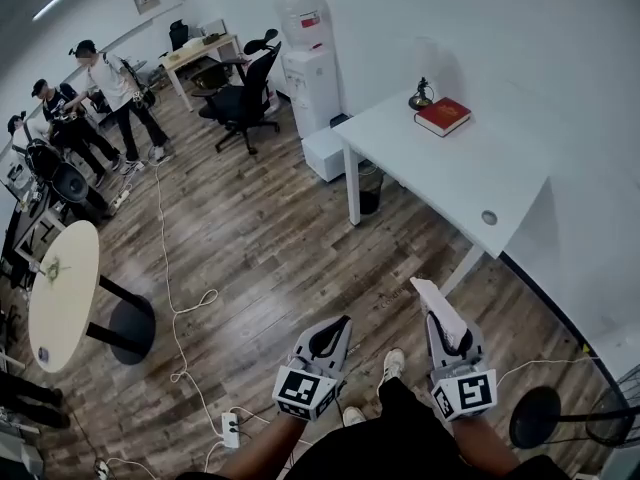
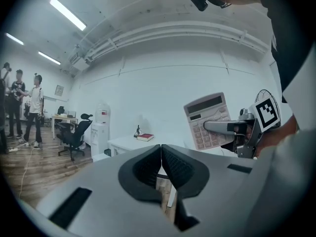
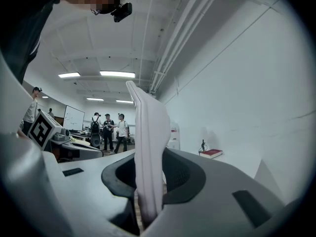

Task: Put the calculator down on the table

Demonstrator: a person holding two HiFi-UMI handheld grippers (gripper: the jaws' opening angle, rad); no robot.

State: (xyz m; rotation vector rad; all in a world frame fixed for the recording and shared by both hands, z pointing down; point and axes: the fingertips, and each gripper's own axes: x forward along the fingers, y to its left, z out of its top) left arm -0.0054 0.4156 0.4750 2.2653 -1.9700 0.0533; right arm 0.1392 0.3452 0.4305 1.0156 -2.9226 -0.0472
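Observation:
The calculator (image 1: 436, 306) is pale with a grey display, and my right gripper (image 1: 446, 334) is shut on its lower end, holding it upright above the wooden floor. In the right gripper view the calculator (image 3: 148, 147) shows edge-on between the pads. From the left gripper view its keypad face (image 2: 205, 120) shows in the right gripper (image 2: 232, 128). My left gripper (image 1: 335, 330) hangs beside it on the left, shut and empty (image 2: 161, 154). The white table (image 1: 480, 163) stands ahead to the right, well apart from both grippers.
A red book (image 1: 443, 115) and a small dark ornament (image 1: 421, 95) lie at the table's far end. A bin (image 1: 368, 188) stands under it. Nearby are a water dispenser (image 1: 310, 78), an office chair (image 1: 245, 98), a round table (image 1: 62, 293), people (image 1: 100, 93), a floor cable with power strip (image 1: 230, 428) and a fan base (image 1: 535, 418).

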